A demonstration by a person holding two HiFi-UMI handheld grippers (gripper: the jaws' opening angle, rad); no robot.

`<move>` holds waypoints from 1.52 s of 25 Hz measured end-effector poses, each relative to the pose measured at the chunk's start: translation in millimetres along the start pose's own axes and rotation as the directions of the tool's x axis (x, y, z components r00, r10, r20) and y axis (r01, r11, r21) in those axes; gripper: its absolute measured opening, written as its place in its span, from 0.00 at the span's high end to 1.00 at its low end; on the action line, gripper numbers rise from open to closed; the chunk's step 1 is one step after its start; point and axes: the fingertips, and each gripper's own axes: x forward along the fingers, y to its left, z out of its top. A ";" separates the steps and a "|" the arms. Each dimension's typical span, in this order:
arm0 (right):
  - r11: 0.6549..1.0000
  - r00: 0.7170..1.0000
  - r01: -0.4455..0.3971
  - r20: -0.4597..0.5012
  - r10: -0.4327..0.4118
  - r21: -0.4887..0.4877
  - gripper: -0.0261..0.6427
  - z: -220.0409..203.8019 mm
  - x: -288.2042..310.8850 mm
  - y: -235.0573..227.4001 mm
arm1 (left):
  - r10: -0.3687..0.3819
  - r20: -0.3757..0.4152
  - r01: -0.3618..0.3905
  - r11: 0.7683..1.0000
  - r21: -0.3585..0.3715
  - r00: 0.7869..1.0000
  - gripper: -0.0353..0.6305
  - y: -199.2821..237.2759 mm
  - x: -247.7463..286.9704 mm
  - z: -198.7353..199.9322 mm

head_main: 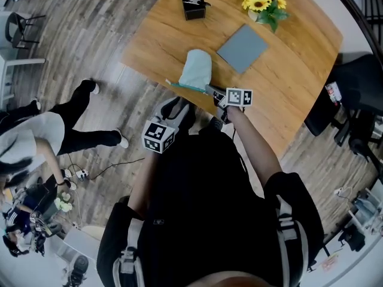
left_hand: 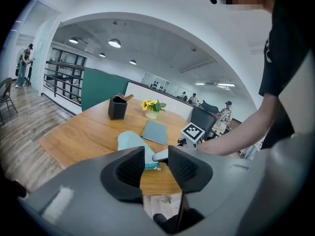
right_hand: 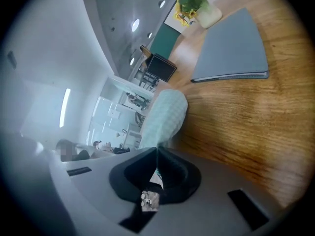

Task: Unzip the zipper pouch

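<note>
A light teal zipper pouch (head_main: 196,69) lies near the front edge of the wooden table (head_main: 293,82), its darker zipper band along the near side. My right gripper (head_main: 210,90) reaches to that near end. In the right gripper view the right gripper (right_hand: 156,154) is shut on the pouch (right_hand: 165,114), with teal cloth and a small metal piece pinched between the pads. My left gripper (head_main: 175,107) hangs off the table, below its edge. In the left gripper view the left gripper (left_hand: 156,154) stands open and holds nothing, short of the pouch (left_hand: 132,140).
Behind the pouch lie a grey notebook (head_main: 242,48), a black box holder (head_main: 193,6) and a pot of sunflowers (head_main: 262,3). A black office chair (head_main: 353,100) stands right of the table. A person (head_main: 36,136) crouches on the floor at the left.
</note>
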 end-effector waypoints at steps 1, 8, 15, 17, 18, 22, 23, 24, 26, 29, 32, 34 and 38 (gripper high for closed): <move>1.000 1.000 -0.024 0.018 0.024 0.011 0.94 2.7 -1.3 6.0 | -0.004 0.002 0.004 1.000 0.003 1.000 0.73 -1.1 0.3 0.5; 0.981 0.977 -0.174 0.141 0.161 0.084 0.94 25.7 -11.8 49.0 | -0.024 0.017 0.024 0.999 0.027 1.000 0.73 -8.1 6.0 8.3; 0.974 0.965 -0.216 0.168 0.201 0.073 0.94 29.6 -24.3 73.4 | -0.041 0.033 0.039 0.998 0.048 0.999 0.73 -19.5 8.0 15.3; 0.972 0.962 -0.224 0.174 0.209 0.074 0.94 29.2 -28.7 78.3 | -0.043 0.034 0.041 0.998 0.054 0.999 0.73 -22.4 7.4 15.9; 0.969 0.959 -0.235 0.179 0.218 0.076 0.94 29.0 -30.7 81.3 | -0.043 0.034 0.041 0.998 0.057 0.998 0.73 -23.9 7.0 16.1; 0.964 0.953 -0.253 0.191 0.235 0.077 0.94 27.3 -39.2 88.0 | -0.046 0.031 0.044 0.997 0.071 0.998 0.73 -30.2 6.5 17.4; 0.964 0.952 -0.256 0.194 0.237 0.078 0.94 27.1 -41.2 89.2 | -0.048 0.030 0.046 0.996 0.075 0.998 0.73 -31.9 6.8 18.0; 0.963 0.951 -0.258 0.198 0.239 0.079 0.94 27.2 -43.1 90.6 | -0.050 0.029 0.048 0.996 0.079 0.998 0.73 -33.8 7.3 18.8; 0.961 0.947 -0.265 0.207 0.244 0.081 0.94 28.8 -46.6 94.7 | -0.056 0.027 0.053 0.994 0.092 0.998 0.73 -37.6 8.8 21.2; 0.955 0.939 -0.285 0.224 0.261 0.079 0.94 32.8 -51.6 103.5 | -0.060 0.024 0.057 0.993 0.108 0.998 0.73 -42.8 11.9 23.5; 0.947 0.928 -0.312 0.240 0.286 0.074 0.95 35.4 -57.3 113.9 | -0.071 0.019 0.068 0.990 0.123 0.997 0.73 -50.0 15.4 26.0; 0.942 0.920 -0.330 0.248 0.304 0.068 0.94 36.2 -61.8 121.6 | -0.077 0.020 0.074 0.987 0.139 0.997 0.73 -54.6 17.1 28.6; 0.928 0.901 -0.370 0.262 0.345 0.050 0.94 38.3 -70.1 138.0 | -0.093 0.023 0.088 0.984 0.156 0.995 0.73 -60.5 19.8 29.6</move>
